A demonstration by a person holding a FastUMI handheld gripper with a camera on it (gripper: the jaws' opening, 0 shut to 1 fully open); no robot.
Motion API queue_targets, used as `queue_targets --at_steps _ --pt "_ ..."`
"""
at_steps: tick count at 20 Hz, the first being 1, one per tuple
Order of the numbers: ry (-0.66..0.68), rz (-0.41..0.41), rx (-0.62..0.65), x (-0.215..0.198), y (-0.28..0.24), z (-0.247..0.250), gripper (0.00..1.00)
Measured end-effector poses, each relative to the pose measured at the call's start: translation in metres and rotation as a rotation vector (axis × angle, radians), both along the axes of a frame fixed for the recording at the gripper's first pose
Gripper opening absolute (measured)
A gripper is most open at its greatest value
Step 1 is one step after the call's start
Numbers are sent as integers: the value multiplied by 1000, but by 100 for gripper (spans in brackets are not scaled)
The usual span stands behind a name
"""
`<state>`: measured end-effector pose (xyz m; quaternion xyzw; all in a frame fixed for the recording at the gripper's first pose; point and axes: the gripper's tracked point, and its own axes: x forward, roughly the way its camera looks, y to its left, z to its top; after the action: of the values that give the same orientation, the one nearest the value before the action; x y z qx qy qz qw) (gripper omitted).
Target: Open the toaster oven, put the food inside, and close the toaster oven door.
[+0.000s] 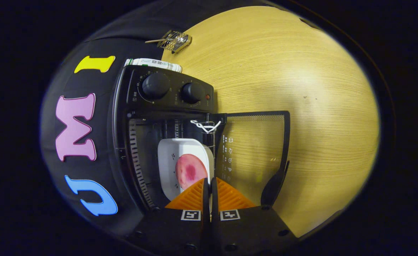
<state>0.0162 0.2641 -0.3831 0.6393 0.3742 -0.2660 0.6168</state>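
The black toaster oven (173, 89) stands on the wooden table (301, 89) with its glass door (255, 149) swung fully down and its dark handle (274, 185) at the outer edge. A white plate (169, 156) carrying a round pink piece of food (190, 170) sits inside the oven cavity on the wire rack. My gripper (210, 183) is at the oven's mouth. Its fingers are closed to a thin slit on the plate's near rim.
Two knobs (155, 85) and a small red lamp sit on the oven's control panel. A white wire hook (205, 126) hangs at the cavity's edge by the door hinge. A white box (153, 64) lies behind the oven, and a small metal wire holder (173, 41) rests beyond it.
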Motion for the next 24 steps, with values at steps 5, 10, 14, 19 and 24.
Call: queue_targets --at_steps 5,10,14,19,24 --pt "9 -54 15 15 14 -9 5" --pt "-13 -86 51 31 18 -9 6" --pt "-36 -72 76 34 22 -8 9" --pt "-73 -21 145 28 39 5 56" --pt "-116 61 132 9 35 23 97"
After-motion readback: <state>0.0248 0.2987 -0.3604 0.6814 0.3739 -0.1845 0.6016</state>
